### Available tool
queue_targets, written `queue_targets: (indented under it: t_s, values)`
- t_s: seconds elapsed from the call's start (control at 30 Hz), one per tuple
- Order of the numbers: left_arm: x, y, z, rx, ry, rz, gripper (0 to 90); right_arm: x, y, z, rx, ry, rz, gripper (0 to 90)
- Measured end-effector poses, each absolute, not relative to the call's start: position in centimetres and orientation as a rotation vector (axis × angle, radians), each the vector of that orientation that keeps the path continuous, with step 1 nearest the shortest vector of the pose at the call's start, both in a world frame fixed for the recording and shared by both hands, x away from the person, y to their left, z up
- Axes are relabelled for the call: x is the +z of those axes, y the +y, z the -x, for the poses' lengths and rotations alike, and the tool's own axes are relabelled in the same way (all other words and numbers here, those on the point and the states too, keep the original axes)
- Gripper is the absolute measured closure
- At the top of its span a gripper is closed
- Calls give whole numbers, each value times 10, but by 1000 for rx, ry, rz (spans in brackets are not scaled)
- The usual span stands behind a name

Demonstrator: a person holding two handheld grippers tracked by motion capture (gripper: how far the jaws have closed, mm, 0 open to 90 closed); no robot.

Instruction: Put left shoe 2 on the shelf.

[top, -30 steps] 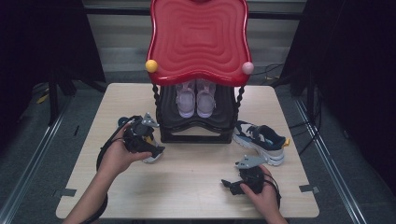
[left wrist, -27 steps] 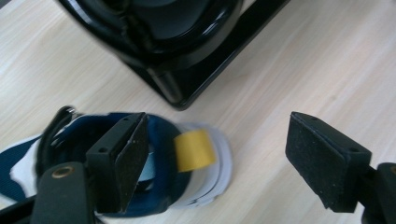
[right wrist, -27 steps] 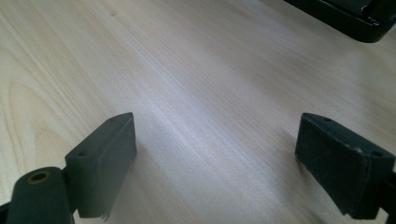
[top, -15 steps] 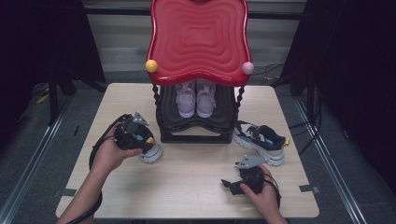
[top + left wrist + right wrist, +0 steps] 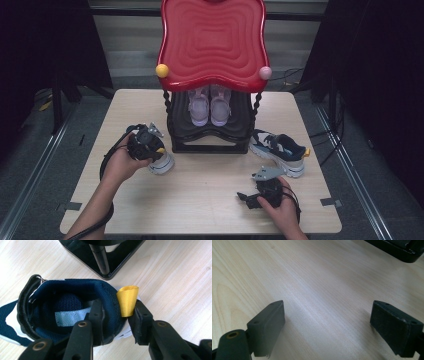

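Two black jaws of the left gripper (image 5: 115,320) have just been closing and now pinch the padded navy mesh heel collar of a sneaker (image 5: 65,312), one jaw inside the opening, the other outside beside its yellow woven pull loop (image 5: 127,300). That shoe sits on the pale wood-grain table (image 5: 210,195), just left of the glossy black shoe rack (image 5: 210,135). Right gripper (image 5: 327,322) hangs spread wide over bare tabletop.

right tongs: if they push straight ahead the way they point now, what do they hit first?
Probably bare table: the open right tongs angle down at the wood, nothing between them. Skimming level instead, the black rack base at the top right looks next, though depth is unclear.
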State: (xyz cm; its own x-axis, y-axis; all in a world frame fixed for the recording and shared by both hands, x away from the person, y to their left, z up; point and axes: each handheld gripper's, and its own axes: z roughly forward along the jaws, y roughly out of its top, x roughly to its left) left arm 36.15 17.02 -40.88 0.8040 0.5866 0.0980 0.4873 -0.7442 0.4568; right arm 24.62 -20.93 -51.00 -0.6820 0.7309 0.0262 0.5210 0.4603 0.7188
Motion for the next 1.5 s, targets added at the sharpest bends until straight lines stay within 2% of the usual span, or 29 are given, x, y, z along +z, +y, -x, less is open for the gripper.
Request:
queue_targets:
  t_s: [0.27, 0.43, 0.57, 0.63, 0.73, 0.9, 1.17, 1.5]
  values:
    - [-406, 174, -340, 240, 744, -2580, 690, -510, -209, -246, 1046, 2426, -1071, 120]
    - [-402, 174, -328, 190, 684, -2641, 694, -510, -209, -246, 1046, 2426, -1070, 120]
    - [-401, 172, -326, 158, 696, -2658, 693, -510, -209, -246, 1046, 2426, -1070, 120]
    - [-401, 171, -328, 131, 735, -2647, 668, -510, -209, -246, 1046, 2426, -1070, 120]
    - [-401, 168, -335, 85, 806, -2668, 533, -510, -209, -246, 1046, 2426, -1071, 120]
    - [-401, 161, -344, 43, 865, -2718, 504, -510, -209, -246, 1046, 2427, -1071, 120]
    - [-403, 152, -357, -64, 891, -2805, 532, -510, -209, -246, 1046, 2426, -1070, 120]
    - [-407, 143, -361, -115, 926, -2854, 567, -510, -209, -246, 1046, 2427, -1071, 120]
